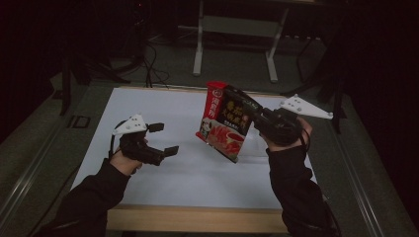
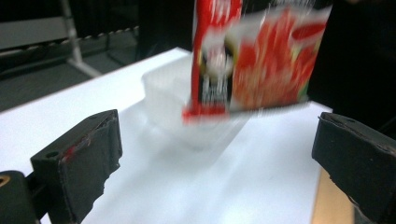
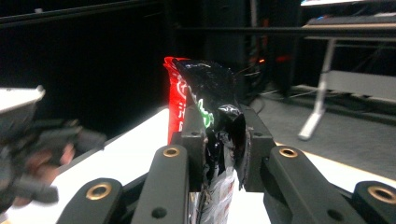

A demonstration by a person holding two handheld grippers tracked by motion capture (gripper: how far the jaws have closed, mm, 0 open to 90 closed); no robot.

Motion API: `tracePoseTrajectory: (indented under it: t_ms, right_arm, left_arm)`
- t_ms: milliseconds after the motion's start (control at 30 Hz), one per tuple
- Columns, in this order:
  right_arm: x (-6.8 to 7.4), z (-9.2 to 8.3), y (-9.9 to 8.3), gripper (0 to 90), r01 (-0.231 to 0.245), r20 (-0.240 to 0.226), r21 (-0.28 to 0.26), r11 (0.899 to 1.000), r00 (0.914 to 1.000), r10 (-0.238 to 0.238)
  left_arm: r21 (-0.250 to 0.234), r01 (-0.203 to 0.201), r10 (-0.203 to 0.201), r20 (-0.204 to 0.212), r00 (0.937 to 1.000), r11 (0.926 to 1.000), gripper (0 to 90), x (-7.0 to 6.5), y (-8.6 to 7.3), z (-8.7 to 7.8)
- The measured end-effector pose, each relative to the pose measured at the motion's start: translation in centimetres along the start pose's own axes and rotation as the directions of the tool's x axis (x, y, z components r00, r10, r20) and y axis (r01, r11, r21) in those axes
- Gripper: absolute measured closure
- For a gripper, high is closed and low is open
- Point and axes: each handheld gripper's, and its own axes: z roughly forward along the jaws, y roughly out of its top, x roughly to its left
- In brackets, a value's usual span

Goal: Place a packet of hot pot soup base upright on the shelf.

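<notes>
Pouch (image 1: 225,121), red and black with printed food on its face, is seen in the high view held up above the white table (image 1: 188,173), pinched at its right edge by the right gripper (image 1: 257,118). It hangs tilted and keeps its flat shape, so it is judged light, with a thin crinkly film that would bend and slip under a loose grip; an edge seam is judged the best place to take hold, since the filled middle would give. A clear plastic container (image 1: 254,143) can be made out on the table below and behind the pouch; nothing is seen in it. The left gripper (image 1: 165,139) is held low over the table, well apart from the pouch, its jaws spread with nothing between them.

In the left gripper view the two black jaws stand wide at either side of the frame, empty. Beyond them the pouch (image 2: 254,60) is seen blurred, hanging just above the clear container (image 2: 182,107), which appears empty; whether the pouch touches its rim cannot be told.

In the right gripper view the jaws are pressed together on the crumpled black edge of the pouch (image 3: 205,93), and the film is folded and creased where it is squeezed, which bears out its softness. The left gripper (image 3: 28,158) appears blurred farther off.
</notes>
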Motion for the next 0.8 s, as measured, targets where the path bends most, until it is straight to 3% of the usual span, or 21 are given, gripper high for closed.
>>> tracePoseTrajectory:
  t_ms: [233,367,467,533,667,800]
  right_arm:
    - [-1.1,0.3,0.8,76.1,0.001,0.12,-0.037,0.999,0.9928,0.004]
    - [-1.8,0.7,1.0,76.2,-0.009,0.186,-0.055,0.998,0.9824,0.019]
    - [-2.2,1.1,1.0,76.2,-0.014,0.241,-0.069,0.998,0.97,0.03]
    - [-2.4,1.4,0.9,76.2,-0.01,0.281,-0.074,0.997,0.9592,0.031]
    - [-3.0,2.2,0.3,76.2,-0.034,0.336,-0.084,0.996,0.9398,0.06]
    - [-3.4,3.1,-0.6,76.2,-0.049,0.379,-0.085,0.995,0.9223,0.078]
  left_arm:
    - [0.026,0.028,-0.027,-0.047,0.9985,0.9993,2.3,-0.3,-3.8,-0.1]
    - [0.025,0.025,-0.022,-0.1,0.9947,0.9994,2.2,-0.7,-5.6,-0.5]
    - [0.025,0.03,-0.027,-0.141,0.9896,0.9992,1.4,-0.8,-6.8,-0.9]
    - [0.034,0.052,-0.047,-0.137,0.9895,0.9981,0.0,-0.7,-7.5,-1.0]
    - [0.004,0.081,-0.079,-0.165,0.9832,0.9967,0.0,-0.4,-8.6,-1.3]
    - [0.003,0.072,-0.07,-0.204,0.9765,0.9974,0.0,-0.3,-9.1,-1.4]
